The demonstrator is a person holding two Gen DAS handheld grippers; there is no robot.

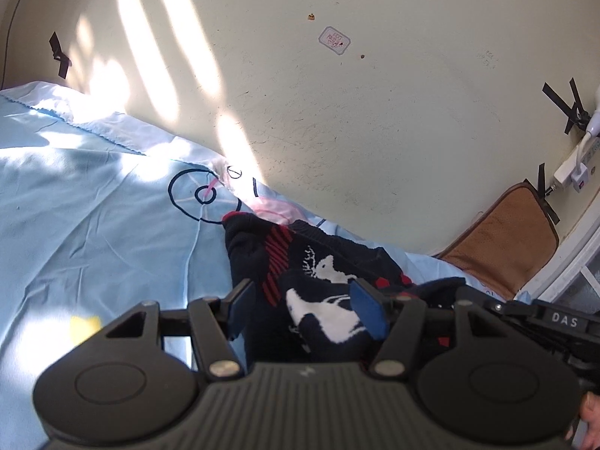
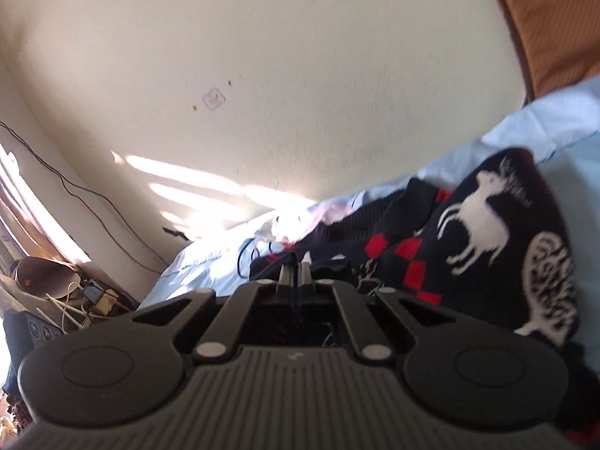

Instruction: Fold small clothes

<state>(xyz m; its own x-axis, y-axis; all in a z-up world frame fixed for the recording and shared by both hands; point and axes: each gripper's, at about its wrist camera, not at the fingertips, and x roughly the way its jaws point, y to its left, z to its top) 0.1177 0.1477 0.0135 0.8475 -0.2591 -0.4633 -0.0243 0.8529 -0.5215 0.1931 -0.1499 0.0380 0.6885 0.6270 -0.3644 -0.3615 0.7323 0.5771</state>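
Sunlight falls across a cream wall [image 1: 337, 120] behind a bed with a pale blue sheet [image 1: 93, 225]. On the sheet lies the thing to fold — a small dark sweater [image 1: 318, 273] with white deer and red squares. It is bunched up, not flat, and it sits close to the wall, with a brown cushion [image 1: 502, 236] just past it.

The left gripper [image 1: 307, 309] is open. Its two blue pads stand apart with the sweater's deer part between them, but they do not seem to press on it. The right gripper [image 2: 296, 262] is shut tight. Its tips lie right at a dark fold of the sweater, yet I cannot tell if any cloth is caught between them.

To do this step well, I think the left gripper should pinch an edge, not the thick middle. Then both hands can pull away from each other — gently — so the sweater lies flat on the sheet before any fold. Grabbing a lump could drag the sheet too.
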